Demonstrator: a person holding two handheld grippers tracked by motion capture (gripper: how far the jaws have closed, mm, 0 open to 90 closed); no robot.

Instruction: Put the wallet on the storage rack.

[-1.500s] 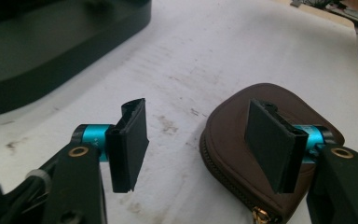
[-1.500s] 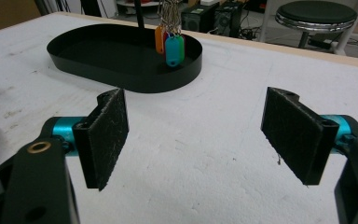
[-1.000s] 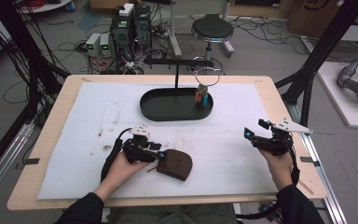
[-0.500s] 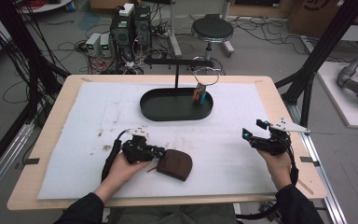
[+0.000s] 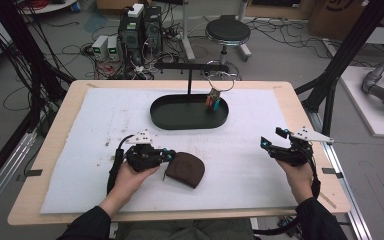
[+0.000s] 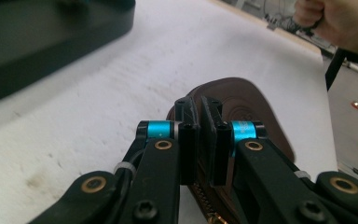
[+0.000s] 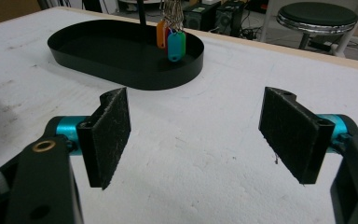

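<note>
Left gripper [image 6: 199, 105] pinching edge of brown pouch [image 5: 185, 169] — right gripper [image 7: 198, 135] jaws wide apart, well right

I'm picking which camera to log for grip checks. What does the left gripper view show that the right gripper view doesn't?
Left gripper view alone: the left gripper with its jaws pinched on the edge of the brown pouch, its zipper by the jaws, and the person's other hand farther off.
Right gripper view alone: the right gripper wide open above the white mat, colored key tags, a stool.
Both: the black tray and the mat.
</note>
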